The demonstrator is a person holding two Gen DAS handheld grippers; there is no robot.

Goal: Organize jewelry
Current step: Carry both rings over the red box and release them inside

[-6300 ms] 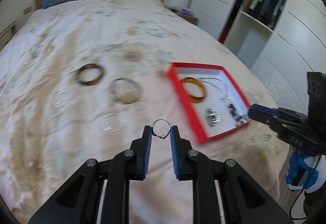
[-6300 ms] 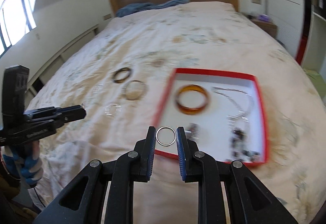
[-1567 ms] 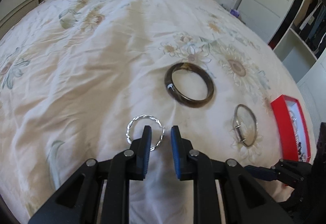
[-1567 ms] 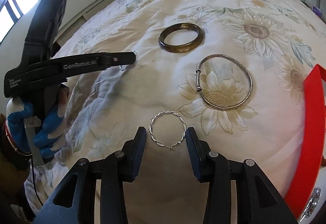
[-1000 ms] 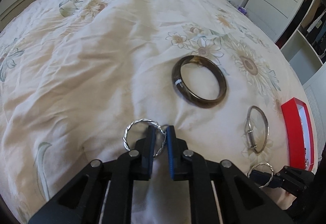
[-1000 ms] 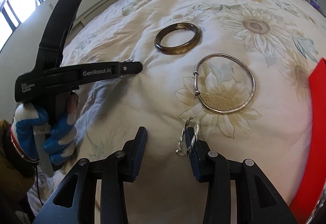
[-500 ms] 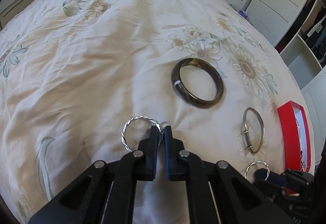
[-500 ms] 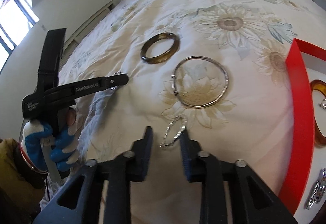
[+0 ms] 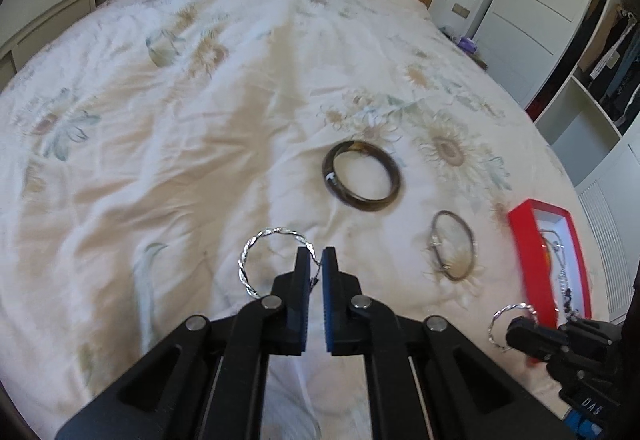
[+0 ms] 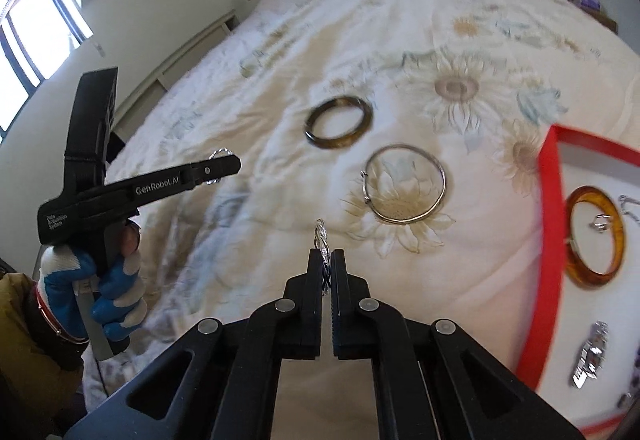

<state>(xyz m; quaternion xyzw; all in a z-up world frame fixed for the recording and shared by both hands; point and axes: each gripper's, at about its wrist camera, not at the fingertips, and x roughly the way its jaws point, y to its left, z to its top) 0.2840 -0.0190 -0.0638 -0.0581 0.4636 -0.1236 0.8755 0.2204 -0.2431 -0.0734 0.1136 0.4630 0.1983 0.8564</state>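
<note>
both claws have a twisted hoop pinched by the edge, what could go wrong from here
1. The left claw grips its twisted silver hoop only at the rim; it could swivel or slip out mid-carry.
2. The right claw holds its twisted silver hoop edge-on, equally thinly.
3. A hoop dropped on the wrinkled floral bedspread might be hard to spot before reaching the red jewelry box.

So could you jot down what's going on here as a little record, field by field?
left tool: shut on a twisted silver hoop earring
right tool: shut on a matching twisted silver hoop
on the floral bedspread: dark brown stone bangle, thin silver metal bangle
red jewellery box: holds an amber bangle
</note>
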